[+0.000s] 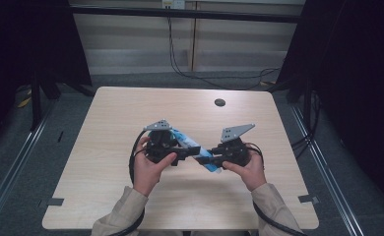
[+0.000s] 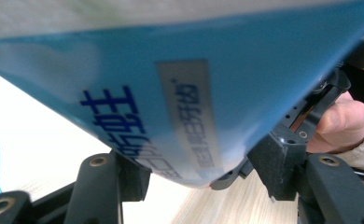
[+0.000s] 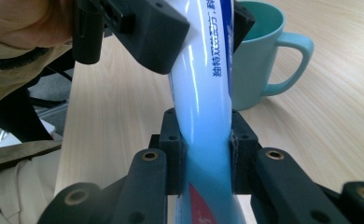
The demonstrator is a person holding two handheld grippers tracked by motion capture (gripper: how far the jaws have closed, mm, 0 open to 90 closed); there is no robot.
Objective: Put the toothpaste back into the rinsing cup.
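- The toothpaste tube, blue and white, is held off the table between the two tongs, in front of the person at mid-table.
- Right tongs: closed on the tube, pads pressing both sides of its lower body, as the right gripper view shows.
- Left tongs: clamped on the tube higher up; in the right gripper view their black pads sit against both of its sides.
- Long axis: in the high view the tube runs diagonally, from upper left by the left tongs to lower right by the right tongs. Both hands are equally near; any twist or pull would act along that line, in my judgement.
- A teal mug stands upright on the table just behind the tube.
- Surface: pale wood-grain table, with a dark round port near the far edge. Room: dark curtains on both sides, cables on the floor beyond.
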